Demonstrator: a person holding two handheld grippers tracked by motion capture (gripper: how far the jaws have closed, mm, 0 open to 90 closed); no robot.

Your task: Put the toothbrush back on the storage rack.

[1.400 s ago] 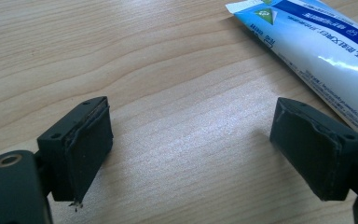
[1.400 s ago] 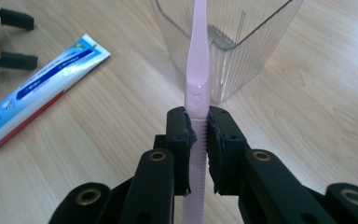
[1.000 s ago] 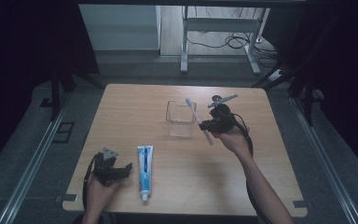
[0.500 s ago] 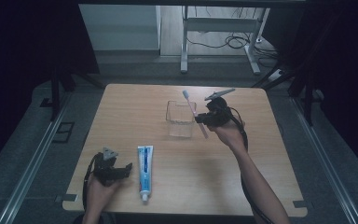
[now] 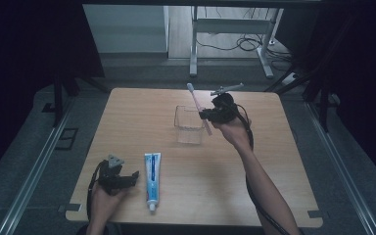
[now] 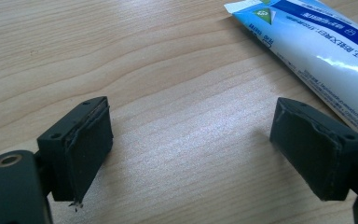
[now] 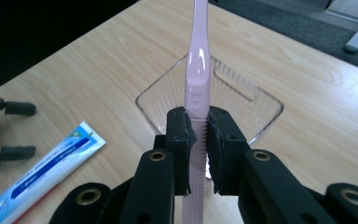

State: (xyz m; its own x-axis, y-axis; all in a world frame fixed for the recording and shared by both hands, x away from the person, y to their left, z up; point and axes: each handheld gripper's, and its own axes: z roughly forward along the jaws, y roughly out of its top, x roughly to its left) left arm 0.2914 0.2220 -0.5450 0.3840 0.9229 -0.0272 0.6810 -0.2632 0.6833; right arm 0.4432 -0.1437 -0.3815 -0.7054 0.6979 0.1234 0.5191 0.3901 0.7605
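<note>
At the near left of the table (image 5: 127, 105), the left gripper (image 5: 127, 178) rests low on the wood with its jaws spread wide and nothing between them; in the left gripper view bare wood lies between the two pads (image 6: 91, 140). Just right of it lies the toothpaste tube (image 5: 152, 179), flat on the table, its cap end close to the near edge and its crimped end pointing toward the middle. Past the middle stands the clear container (image 5: 189, 125), a square, open-topped plastic box; nothing can be seen lying inside it. The right gripper (image 5: 208, 115) hangs at the container's right rim, clamped tight on the handle of the pink toothbrush (image 5: 199, 106), which slants up and away with its brush head over the far edge of the container. In the right gripper view the toothbrush (image 7: 197, 88) rises above the container's open mouth (image 7: 168, 81). Right of that hand, the table is bare wood out to its right edge.
</note>
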